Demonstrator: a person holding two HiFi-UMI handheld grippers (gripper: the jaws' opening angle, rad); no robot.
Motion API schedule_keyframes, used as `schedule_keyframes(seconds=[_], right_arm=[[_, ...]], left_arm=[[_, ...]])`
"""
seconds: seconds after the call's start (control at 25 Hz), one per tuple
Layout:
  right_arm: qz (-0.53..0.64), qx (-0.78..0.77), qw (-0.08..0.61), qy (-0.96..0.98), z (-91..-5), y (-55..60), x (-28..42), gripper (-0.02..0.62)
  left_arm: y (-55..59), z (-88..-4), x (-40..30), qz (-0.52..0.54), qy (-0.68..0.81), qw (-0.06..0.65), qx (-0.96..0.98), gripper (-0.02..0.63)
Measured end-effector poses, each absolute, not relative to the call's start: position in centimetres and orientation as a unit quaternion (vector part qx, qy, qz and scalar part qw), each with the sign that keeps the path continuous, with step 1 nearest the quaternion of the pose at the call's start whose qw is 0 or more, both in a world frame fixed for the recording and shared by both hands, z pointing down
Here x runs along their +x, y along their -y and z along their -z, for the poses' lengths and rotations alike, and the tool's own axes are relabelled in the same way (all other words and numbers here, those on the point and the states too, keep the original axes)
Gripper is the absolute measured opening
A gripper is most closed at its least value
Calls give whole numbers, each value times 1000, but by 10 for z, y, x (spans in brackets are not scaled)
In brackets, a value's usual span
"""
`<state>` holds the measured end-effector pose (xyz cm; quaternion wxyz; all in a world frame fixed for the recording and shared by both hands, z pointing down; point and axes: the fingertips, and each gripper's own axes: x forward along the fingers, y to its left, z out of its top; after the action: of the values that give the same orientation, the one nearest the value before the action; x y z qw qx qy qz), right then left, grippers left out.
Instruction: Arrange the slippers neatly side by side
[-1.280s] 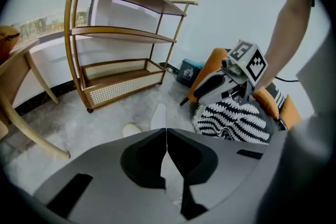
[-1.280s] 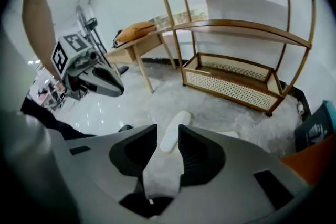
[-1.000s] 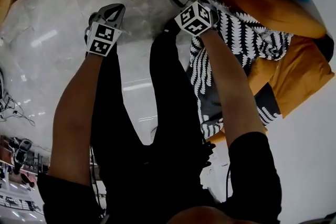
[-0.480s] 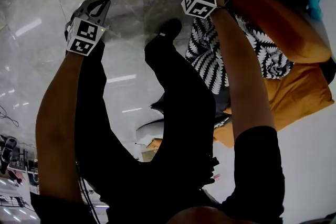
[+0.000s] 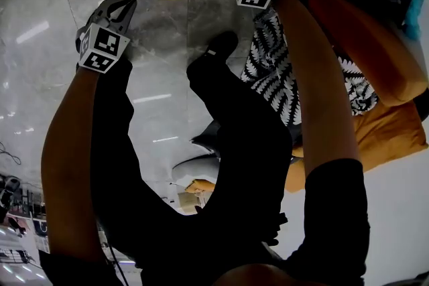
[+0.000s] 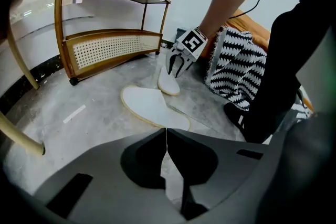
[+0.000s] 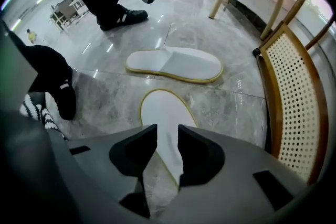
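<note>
Under right hand-held gripper point(image 7: 167, 136), jaws apart: slipper point(image 7: 160, 113) | left hand-held gripper point(image 6: 166, 131) closed, other slipper point(image 6: 152, 107) ahead.

At the bottom of the frame the left gripper's point(image 6: 166, 131) jaws are closed, tips touching with nothing between them, over a grey stone floor point(image 6: 94, 105). Just beyond them a white slipper point(image 6: 154, 107) lies across the centre, and a second slipper point(image 6: 169, 82) lies farther back, directly beneath the right gripper point(image 6: 176, 70). A wooden rack point(image 6: 113, 47) fills the upper left, and a black-and-white patterned cloth point(image 6: 239, 68) sits at the right.
</note>
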<state>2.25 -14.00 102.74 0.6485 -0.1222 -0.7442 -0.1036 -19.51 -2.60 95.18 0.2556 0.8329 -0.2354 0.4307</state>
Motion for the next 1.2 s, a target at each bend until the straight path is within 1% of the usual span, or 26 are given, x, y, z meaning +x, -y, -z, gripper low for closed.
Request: schedule_keyframes(seconds=[0.04,0.24,0.36,0.56,0.68,0.84,0.92,1.08,1.2], right_arm=[[112,-130,654,737,-1032,141,24,138],[140,-155,681,702,-1043,147,40,57],[125,-139,687,703,-1039,149,41,44],[45,-46,689,722,-1019,147,42,41],[-53,46,674,736,-1000,146,39,41],[-193,150,629,738,-975,140,32,40],[-281,206,591,727,-969,137,30,40],[-472,336,471,665,-963,140,26,38],[-565,390,386,617,-971,142,16,38]], left_arm=[[27,-954,-196,-433,232,252,834,18],[33,-959,-199,-438,221,240,837,18],[32,-955,-197,-442,208,229,842,18],[22,-939,-190,-449,186,228,844,18],[14,-923,-182,-453,161,227,847,18],[12,-900,-168,-448,136,223,855,18],[15,-892,-166,-446,138,225,855,18],[25,-883,-171,-447,151,231,851,18],[30,-883,-175,-448,154,232,850,18]])
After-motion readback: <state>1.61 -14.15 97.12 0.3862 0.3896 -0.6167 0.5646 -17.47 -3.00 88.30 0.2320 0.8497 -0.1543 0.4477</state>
